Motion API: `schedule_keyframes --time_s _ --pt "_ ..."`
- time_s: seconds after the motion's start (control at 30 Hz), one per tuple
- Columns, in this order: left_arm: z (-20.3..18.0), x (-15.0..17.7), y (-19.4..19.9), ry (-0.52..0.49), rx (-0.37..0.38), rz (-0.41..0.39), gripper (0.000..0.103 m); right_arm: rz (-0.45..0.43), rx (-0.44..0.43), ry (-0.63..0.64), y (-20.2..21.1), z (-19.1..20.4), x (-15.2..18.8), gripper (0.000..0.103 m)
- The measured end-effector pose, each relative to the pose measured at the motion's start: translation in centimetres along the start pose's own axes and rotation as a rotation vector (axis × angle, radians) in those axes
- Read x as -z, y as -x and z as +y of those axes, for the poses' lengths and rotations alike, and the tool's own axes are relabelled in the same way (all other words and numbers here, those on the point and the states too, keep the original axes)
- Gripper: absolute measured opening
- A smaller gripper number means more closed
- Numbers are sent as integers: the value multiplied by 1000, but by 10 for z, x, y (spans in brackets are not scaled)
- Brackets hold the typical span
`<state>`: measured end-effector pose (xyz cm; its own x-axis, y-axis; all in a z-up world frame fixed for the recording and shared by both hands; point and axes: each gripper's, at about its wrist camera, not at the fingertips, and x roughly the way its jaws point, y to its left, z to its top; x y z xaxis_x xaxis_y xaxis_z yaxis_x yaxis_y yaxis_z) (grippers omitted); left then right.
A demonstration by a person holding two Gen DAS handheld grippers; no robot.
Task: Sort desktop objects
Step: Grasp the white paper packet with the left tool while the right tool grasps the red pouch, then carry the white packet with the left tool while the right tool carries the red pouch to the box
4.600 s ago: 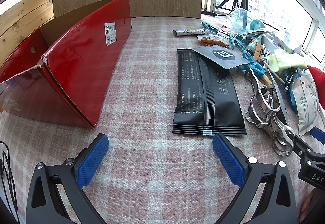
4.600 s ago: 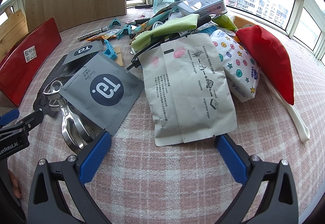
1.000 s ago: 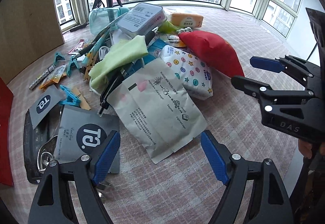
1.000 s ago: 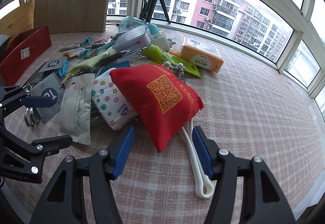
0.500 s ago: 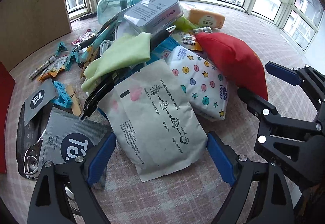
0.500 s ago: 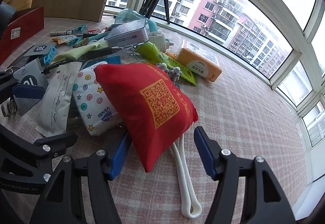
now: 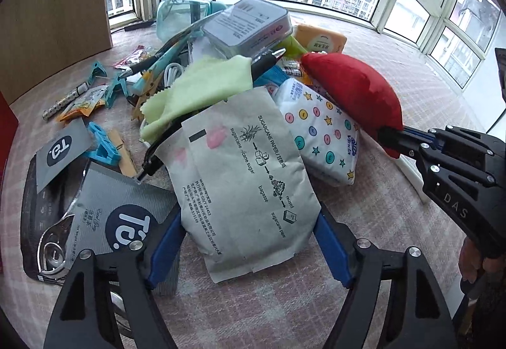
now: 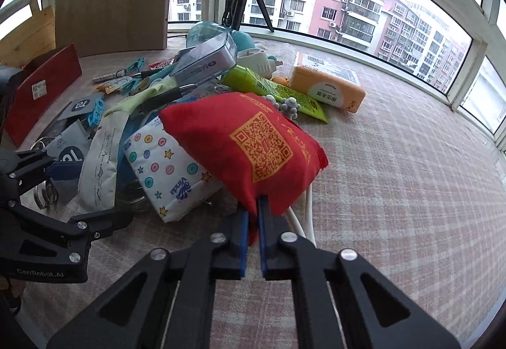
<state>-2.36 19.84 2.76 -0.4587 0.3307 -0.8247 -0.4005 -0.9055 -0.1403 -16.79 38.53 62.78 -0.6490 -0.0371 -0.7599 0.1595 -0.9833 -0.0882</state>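
Observation:
A pile of desk clutter lies on the checked cloth. My right gripper [image 8: 252,227] is shut on the near edge of a red cloth bag [image 8: 253,143] with a QR code; it also shows in the left wrist view [image 7: 354,89]. My left gripper [image 7: 249,241] is open, its blue pads on either side of the near end of a white sugarcane-paper pouch [image 7: 246,178]. A star-and-dot tissue pack [image 8: 167,172] lies between the pouch and the bag. The right gripper shows at the right of the left view [image 7: 408,137].
A grey "Ta" sachet [image 7: 117,216], black packet [image 7: 34,213], blue clips [image 7: 101,143], green cloth [image 7: 196,89], pens and a grey tin [image 7: 249,23] crowd the pile. An orange wipes pack [image 8: 325,86] and green tube [image 8: 272,89] lie behind. A red box [image 8: 41,93] stands left. White cord [image 8: 303,216] trails near the bag.
My right gripper closed on the red bag's near edge. My left gripper moved forward, its pads now flanking the white pouch.

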Motion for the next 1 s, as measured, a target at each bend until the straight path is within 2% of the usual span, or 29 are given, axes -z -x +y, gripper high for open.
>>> schedule_keyframes --time_s 0.37,0.6,0.77,1.0 --pt "13 -4 44 0 36 -102 74 -82 -159 -184 27 -26 6 1" --pt "31 -6 73 15 37 -156 74 -145 -187 -222 60 -30 -2 1" --pt "59 -1 101 51 13 -200 74 -195 -240 -214 87 -13 -18 1" --pt "117 13 142 113 -83 -251 74 -247 -313 -139 111 40 -52 1"
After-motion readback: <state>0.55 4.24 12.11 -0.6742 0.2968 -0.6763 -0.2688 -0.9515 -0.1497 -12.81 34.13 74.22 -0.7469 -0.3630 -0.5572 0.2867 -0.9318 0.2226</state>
